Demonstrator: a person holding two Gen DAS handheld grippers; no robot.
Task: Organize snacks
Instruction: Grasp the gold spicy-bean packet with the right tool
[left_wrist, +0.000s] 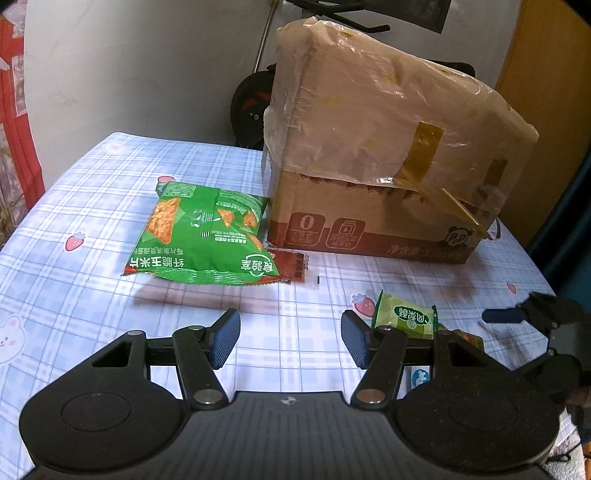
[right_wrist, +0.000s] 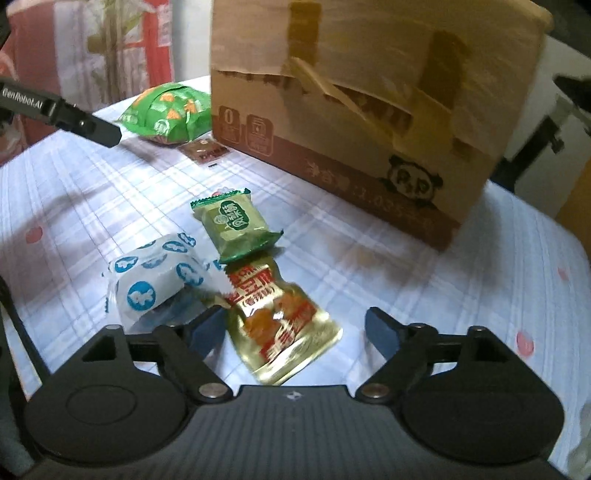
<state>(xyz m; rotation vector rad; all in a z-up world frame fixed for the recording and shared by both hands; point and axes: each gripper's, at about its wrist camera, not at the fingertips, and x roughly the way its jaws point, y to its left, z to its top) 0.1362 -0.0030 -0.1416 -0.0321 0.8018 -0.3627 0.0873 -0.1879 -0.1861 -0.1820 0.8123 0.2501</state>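
A big green chip bag (left_wrist: 201, 236) lies on the checked tablecloth, partly over a small red sachet (left_wrist: 295, 267), beside a cardboard box (left_wrist: 369, 229). My left gripper (left_wrist: 290, 338) is open and empty, short of the bag. A small green snack packet (left_wrist: 406, 317) lies by its right finger. In the right wrist view my right gripper (right_wrist: 295, 328) is open, with a gold and red packet (right_wrist: 284, 325) between its fingers. The small green packet (right_wrist: 236, 229) and a white and blue wrapped snack (right_wrist: 155, 280) lie just ahead. The chip bag (right_wrist: 166, 114) lies far left.
The box (right_wrist: 351, 122) stands at the back of the table, plastic film and tape over its top. The right gripper's fingertip (left_wrist: 506, 315) shows at the right in the left wrist view. The left gripper's finger (right_wrist: 74, 122) shows at upper left. The tablecloth (left_wrist: 74, 206) ends near a grey wall.
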